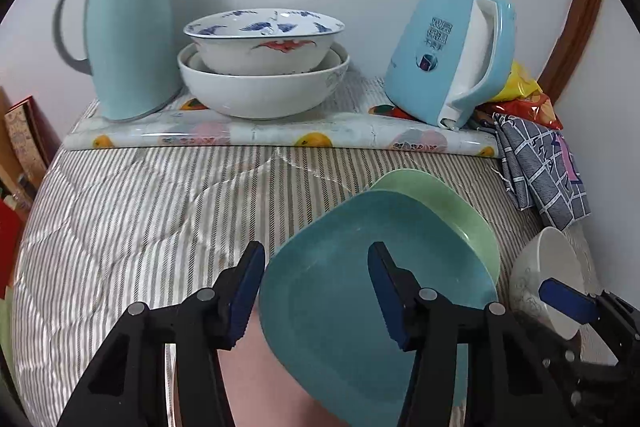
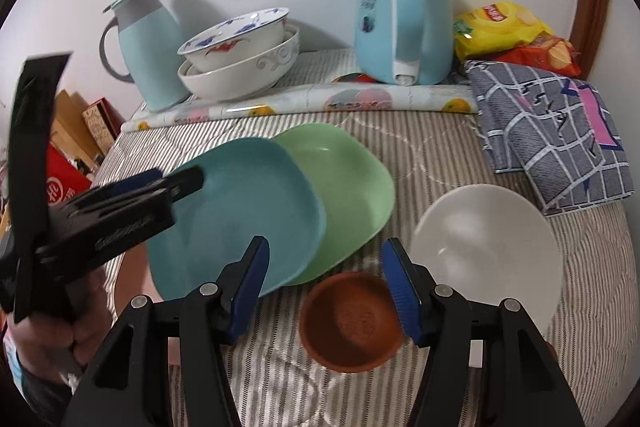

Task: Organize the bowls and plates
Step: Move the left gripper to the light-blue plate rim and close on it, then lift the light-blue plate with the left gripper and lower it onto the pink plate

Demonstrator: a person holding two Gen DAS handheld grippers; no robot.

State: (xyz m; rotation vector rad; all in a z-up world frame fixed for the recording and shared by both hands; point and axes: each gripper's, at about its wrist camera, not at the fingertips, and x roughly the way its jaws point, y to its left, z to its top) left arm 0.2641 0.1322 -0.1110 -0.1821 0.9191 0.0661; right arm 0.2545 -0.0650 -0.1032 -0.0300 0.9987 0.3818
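Jaws of both tools stood wide apart, gripping nothing. Left gripper hovered at the near left edge of the teal plate, which overlapped the green plate on the striped cloth. Right gripper hung above the brown bowl, the white bowl just beside it. Two stacked bowls sat at the back between flask and kettle.
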